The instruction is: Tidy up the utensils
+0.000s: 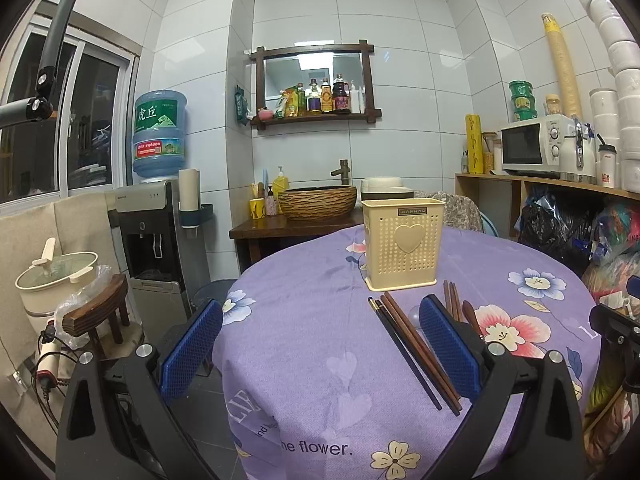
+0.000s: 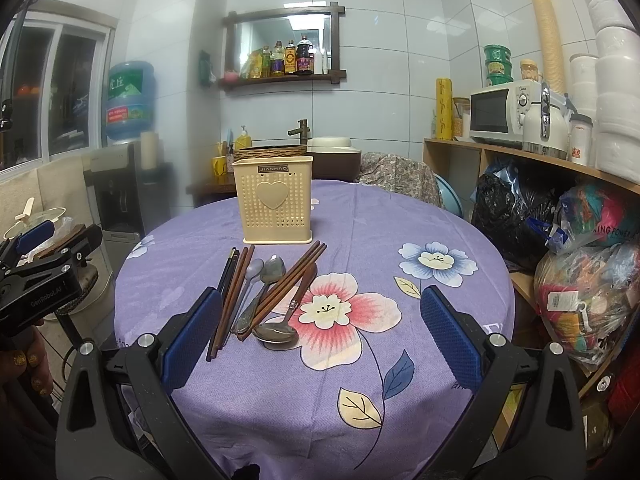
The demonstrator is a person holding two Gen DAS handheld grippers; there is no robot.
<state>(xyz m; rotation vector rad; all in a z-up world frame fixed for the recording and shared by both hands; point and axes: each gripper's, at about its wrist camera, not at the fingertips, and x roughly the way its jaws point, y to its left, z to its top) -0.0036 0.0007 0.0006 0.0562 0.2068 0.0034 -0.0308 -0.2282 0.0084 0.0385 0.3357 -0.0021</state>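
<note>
Chopsticks (image 2: 230,296) and spoons (image 2: 264,280) lie loose on the purple flowered tablecloth (image 2: 360,208), all in front of the cream holder (image 2: 273,206), which stands upright with its heart panel facing both cameras.

In the right wrist view, the right gripper (image 2: 322,340) hangs above the near part of the table with its jaws wide apart and nothing between them. The utensils sit ahead of its left finger (image 2: 192,340) and just inside it. A dark bundle of chopsticks runs lengthwise away from the jaws, its far tips aimed at the holder's base and its near ends beside the left finger. A second brown pair (image 2: 284,290) lies slanted, far ends leaning right toward the holder, near ends crossing over the spoons. Two metal spoons rest with bowls pointing away toward the holder, handles coming back toward the jaws. A larger spoon (image 2: 280,330) lies the other way, bowl nearest the jaws, wooden handle angled up and right.

In the left wrist view, the left gripper (image 1: 320,348) also has its jaws spread wide and holds nothing. The dark chopsticks (image 1: 416,352) lie between the jaws, close to the right finger (image 1: 448,344), their long axis slanting from the holder (image 1: 403,244) down toward that finger. More brown chopstick tips (image 1: 452,300) and a spoon handle show just beyond the finger, partly hidden by it.
</note>
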